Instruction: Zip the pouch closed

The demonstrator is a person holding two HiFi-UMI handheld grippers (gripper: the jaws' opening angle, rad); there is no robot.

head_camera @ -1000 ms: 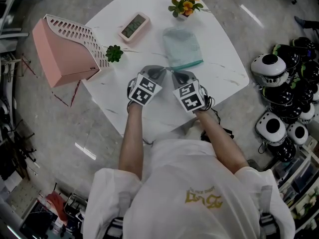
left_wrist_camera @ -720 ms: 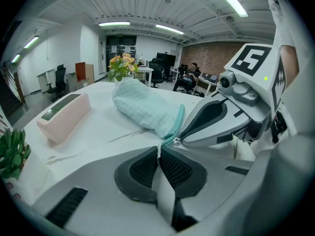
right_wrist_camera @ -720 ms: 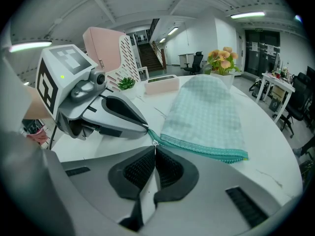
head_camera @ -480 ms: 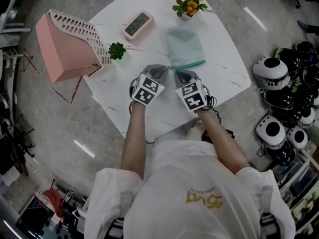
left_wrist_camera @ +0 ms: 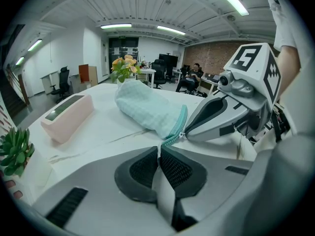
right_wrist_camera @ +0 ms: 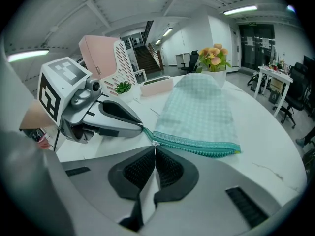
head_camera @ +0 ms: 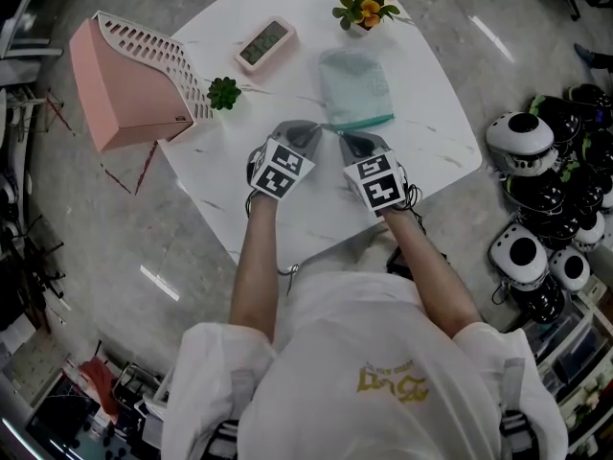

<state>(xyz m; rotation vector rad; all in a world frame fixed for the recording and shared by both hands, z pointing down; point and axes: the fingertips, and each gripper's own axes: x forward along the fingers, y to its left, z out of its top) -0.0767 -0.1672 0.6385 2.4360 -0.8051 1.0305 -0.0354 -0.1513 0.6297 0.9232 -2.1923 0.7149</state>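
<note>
Mint-green checked fabric marks the pouch (head_camera: 354, 86), which is laid flat on the far half of the white marbled table (head_camera: 431, 137), just on the near side of the potted flowers (head_camera: 359, 6) at the far edge. Its teal zipper (head_camera: 362, 123) is turned toward the person. Both tools are met at the zipper's left end. The left gripper (head_camera: 319, 128) is pressed together on the thin tape end that sticks out of the pouch's corner, as is seen between its pads (left_wrist_camera: 172, 168). The right gripper (head_camera: 342, 134) is pinched on the small zipper pull (right_wrist_camera: 155, 143), right beside the left gripper's tip. Whether the teeth along the zipper are already joined cannot be told.

Compared with the frame a second ago, almost nothing is changed: the pouch is found in the same place, both grippers are kept clamped at the same corner, and the pull is not carried along the zipper. A pink clock (head_camera: 261, 44) and a small green plant (head_camera: 223, 94) are left toward the table's left edge.
</note>
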